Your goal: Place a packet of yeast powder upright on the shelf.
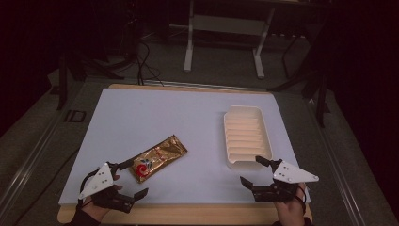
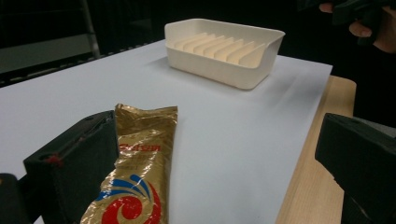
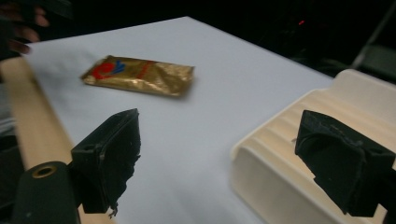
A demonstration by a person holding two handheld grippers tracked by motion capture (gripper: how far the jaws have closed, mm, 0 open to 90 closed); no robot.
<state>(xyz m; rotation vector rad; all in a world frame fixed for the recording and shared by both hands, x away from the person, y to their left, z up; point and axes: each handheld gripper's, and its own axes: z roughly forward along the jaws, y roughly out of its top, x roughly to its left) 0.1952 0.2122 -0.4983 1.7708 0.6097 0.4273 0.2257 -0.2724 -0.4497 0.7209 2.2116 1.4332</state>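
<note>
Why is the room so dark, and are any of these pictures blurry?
High view: the white table is lit, the room behind dim. Left gripper view: the gold packet and cream tray look fairly sharp, with glare on the foil. Right gripper view: the packet is smeared and soft, and the near tray wall is out of focus.

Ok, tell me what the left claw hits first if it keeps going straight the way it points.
Probably the gold snack packet: the left claw stands open with one jaw already beside the packet's near end. Beyond it lies bare white mat, then the cream ridged tray, though depth is hard to judge.
</note>
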